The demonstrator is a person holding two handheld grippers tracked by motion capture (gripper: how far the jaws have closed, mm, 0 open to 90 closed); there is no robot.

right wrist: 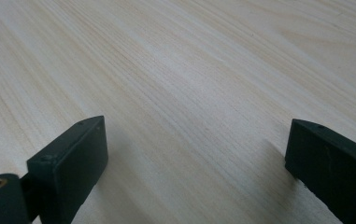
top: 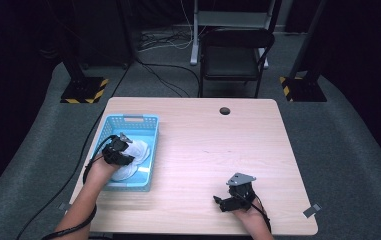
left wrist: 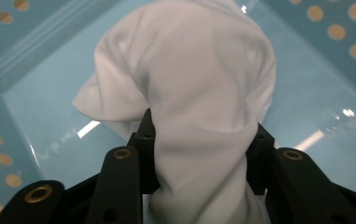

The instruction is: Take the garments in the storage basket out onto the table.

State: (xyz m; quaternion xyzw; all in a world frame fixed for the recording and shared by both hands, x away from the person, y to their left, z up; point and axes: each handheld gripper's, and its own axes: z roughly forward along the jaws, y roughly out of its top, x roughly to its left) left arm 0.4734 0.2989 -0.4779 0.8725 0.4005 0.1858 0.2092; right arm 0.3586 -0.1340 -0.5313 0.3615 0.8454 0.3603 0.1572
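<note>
A white cloth [top: 137, 155] lies bunched inside the blue plastic basket [top: 128, 121] at the table's left. My left gripper [top: 119, 151] reaches into the basket and is shut on the cloth. In the left gripper view the white cloth [left wrist: 189, 79] rises in a fold between the two black jaws, which press on it from both sides above the basket's blue floor [left wrist: 49, 121]. My right gripper [top: 228, 200] rests low over the bare wood near the table's front edge. Its fingers [right wrist: 80, 154] stand wide apart with nothing between them.
The light wooden table [top: 218, 145] has a small round cable hole [top: 224, 111] near its far edge. A black chair [top: 234, 60] stands behind the table. A black cable trails from the left gripper off the table's left side.
</note>
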